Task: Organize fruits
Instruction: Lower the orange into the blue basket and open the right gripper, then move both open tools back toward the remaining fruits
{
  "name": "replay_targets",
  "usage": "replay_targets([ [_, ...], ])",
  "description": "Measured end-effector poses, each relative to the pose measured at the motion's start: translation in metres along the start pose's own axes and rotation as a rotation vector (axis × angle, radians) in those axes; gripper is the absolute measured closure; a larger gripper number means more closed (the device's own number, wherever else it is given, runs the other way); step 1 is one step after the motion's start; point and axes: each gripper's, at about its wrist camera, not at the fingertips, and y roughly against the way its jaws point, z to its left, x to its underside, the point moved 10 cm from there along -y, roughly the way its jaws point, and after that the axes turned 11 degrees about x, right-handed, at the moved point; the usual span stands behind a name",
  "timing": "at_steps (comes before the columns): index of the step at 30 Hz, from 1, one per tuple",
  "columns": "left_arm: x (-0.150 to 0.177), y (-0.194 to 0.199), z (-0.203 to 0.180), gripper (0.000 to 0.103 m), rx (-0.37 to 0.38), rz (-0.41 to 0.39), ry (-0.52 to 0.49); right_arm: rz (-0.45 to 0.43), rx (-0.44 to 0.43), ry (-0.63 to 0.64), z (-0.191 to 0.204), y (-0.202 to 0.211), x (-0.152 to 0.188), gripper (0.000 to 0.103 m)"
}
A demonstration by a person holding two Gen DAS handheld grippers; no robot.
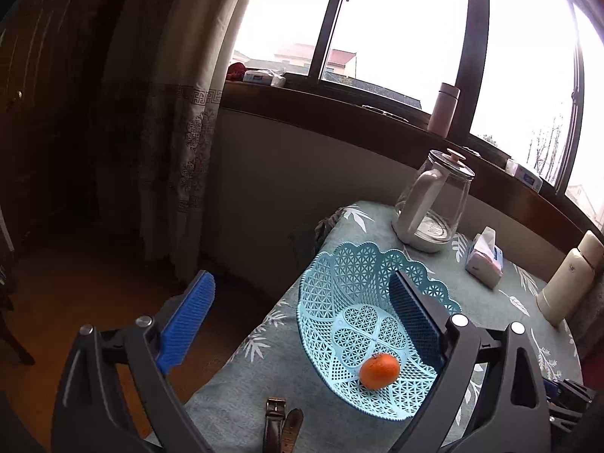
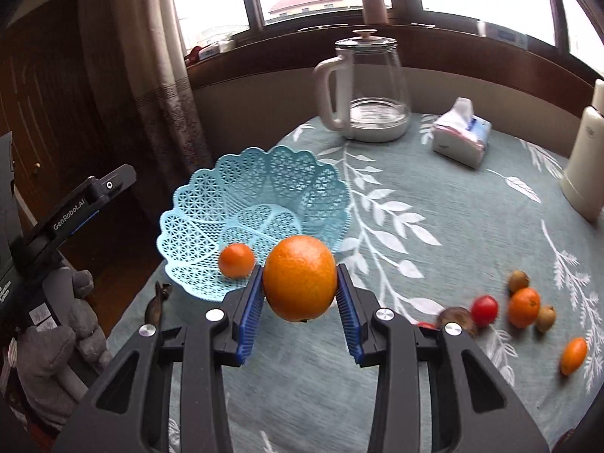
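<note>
A light blue lattice basket (image 1: 339, 283) (image 2: 196, 226) sits at the table's left edge with one small mandarin (image 1: 379, 370) (image 2: 236, 259) inside. My right gripper (image 2: 300, 287) is shut on a large orange (image 2: 299, 277), held just in front of the basket's near rim. My left gripper (image 1: 302, 302) is open and holds nothing; its right finger is over the basket and its left finger hangs off the table edge. More fruit lies on the cloth at the right: a red tomato (image 2: 484, 309), a mandarin (image 2: 524, 307), a kumquat (image 2: 573, 355) and brown round fruits (image 2: 518, 280).
A glass kettle (image 2: 366, 90) (image 1: 434, 200), a tissue pack (image 2: 460, 136) (image 1: 485, 258) and a cream bottle (image 2: 583, 166) (image 1: 566, 283) stand at the table's far side. A brown watch strap (image 1: 281, 428) lies near the front edge. The left gripper's body (image 2: 75, 207) and a grey glove (image 2: 56, 339) are left of the table.
</note>
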Motion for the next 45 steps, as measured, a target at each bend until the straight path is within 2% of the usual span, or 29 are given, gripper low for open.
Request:
replay_targets([
  [3,-0.003,0.001,0.007,0.008,-0.005,-0.004,0.015,0.030,-0.041,0.013,0.026,-0.016,-0.007,0.065],
  [8,-0.004,-0.001,0.017,0.008,-0.018,-0.003,0.036,0.056,-0.055,0.033,0.048,-0.038,-0.015,0.065],
  [12,-0.003,-0.004,0.022,0.008,-0.026,0.001,0.048,0.095,-0.116,0.029,0.065,-0.050,-0.019,0.065],
  [18,-0.002,-0.004,0.024,0.008,-0.029,0.002,0.051,0.073,-0.138,0.044,0.079,-0.044,-0.021,0.064],
  [23,-0.002,-0.003,0.020,0.008,-0.027,-0.002,0.042,0.046,-0.116,0.018,0.066,-0.032,-0.020,0.063],
  [26,-0.002,-0.001,0.016,0.003,-0.025,-0.006,0.033,0.034,-0.102,-0.012,0.055,-0.025,-0.018,0.056],
  [29,-0.002,0.001,0.011,0.003,-0.032,-0.010,0.024,0.011,-0.075,-0.022,0.044,-0.016,-0.014,0.053],
  [35,-0.003,0.005,0.002,0.003,-0.021,-0.020,0.009,-0.023,-0.041,-0.050,0.028,-0.004,-0.008,0.037],
  [37,-0.003,0.006,-0.001,0.003,-0.018,-0.019,0.006,-0.035,-0.031,-0.062,0.022,-0.001,-0.006,0.030],
  [40,-0.002,0.006,-0.003,0.003,-0.019,-0.012,0.005,-0.038,-0.023,-0.084,0.014,0.003,-0.003,0.024],
  [45,0.002,0.006,-0.007,0.003,0.002,0.002,0.019,-0.034,-0.006,-0.125,-0.002,0.006,0.005,0.023],
])
